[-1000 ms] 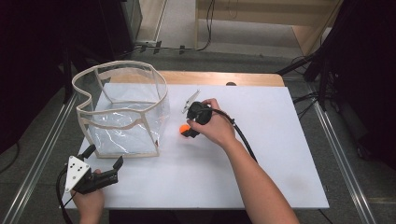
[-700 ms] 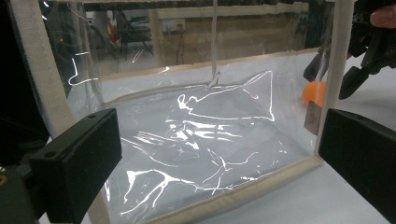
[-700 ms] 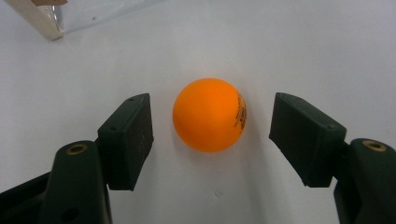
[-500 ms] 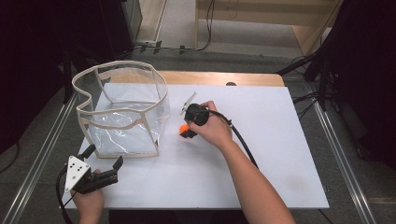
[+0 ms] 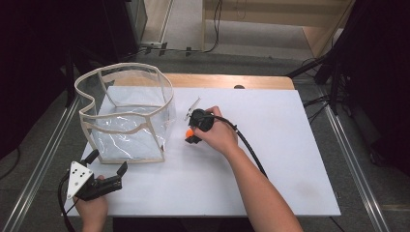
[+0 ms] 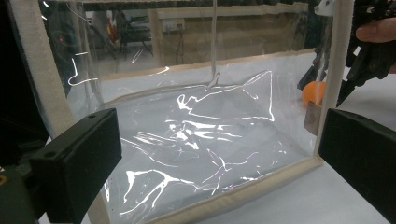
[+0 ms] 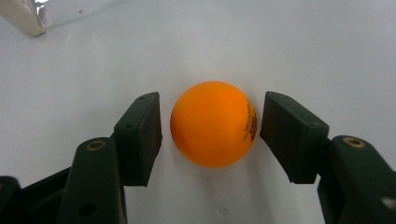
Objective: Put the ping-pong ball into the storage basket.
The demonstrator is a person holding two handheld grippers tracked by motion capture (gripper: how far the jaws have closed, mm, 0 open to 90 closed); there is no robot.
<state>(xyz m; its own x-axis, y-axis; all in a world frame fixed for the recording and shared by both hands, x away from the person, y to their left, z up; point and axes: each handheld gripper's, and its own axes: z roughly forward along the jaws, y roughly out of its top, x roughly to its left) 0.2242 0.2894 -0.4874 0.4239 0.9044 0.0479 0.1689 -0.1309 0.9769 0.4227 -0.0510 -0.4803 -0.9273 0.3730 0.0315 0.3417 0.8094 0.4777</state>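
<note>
High view: on the white tabletop [image 5: 290, 159], the right hand-held gripper [image 5: 189, 135] points down at an orange ball [image 5: 189, 131], which lies just off the clear bag [image 5: 126, 113] at the bag's 3 o'clock. The bag, a see-through plastic box with cream fabric trim, stands open-topped toward the tabletop's 10 o'clock. A person's right hand [image 5: 220, 135] wraps the gripper body, with its black cable trailing toward 5 o'clock.

Right gripper view: the ball [image 7: 213, 123] sits on the white surface between the two black jaws, one at its 9 o'clock and one at its 3 o'clock. The jaws have just been closing. A thin gap shows on each side of the ball, so the pads [image 7: 140, 133] are not yet pressing it. A corner of the bag's cream trim [image 7: 21, 16] shows at 11 o'clock.

At the tabletop's 7 o'clock corner in the high view, the left hand-held gripper [image 5: 107, 164] is held level with its jaws spread wide and nothing between them, aimed at the bag. Left gripper view: the bag's crinkled clear wall [image 6: 201, 135] stands ahead, with the ball [image 6: 314, 92] and the other gripper seen beyond it at 2 o'clock.
</note>
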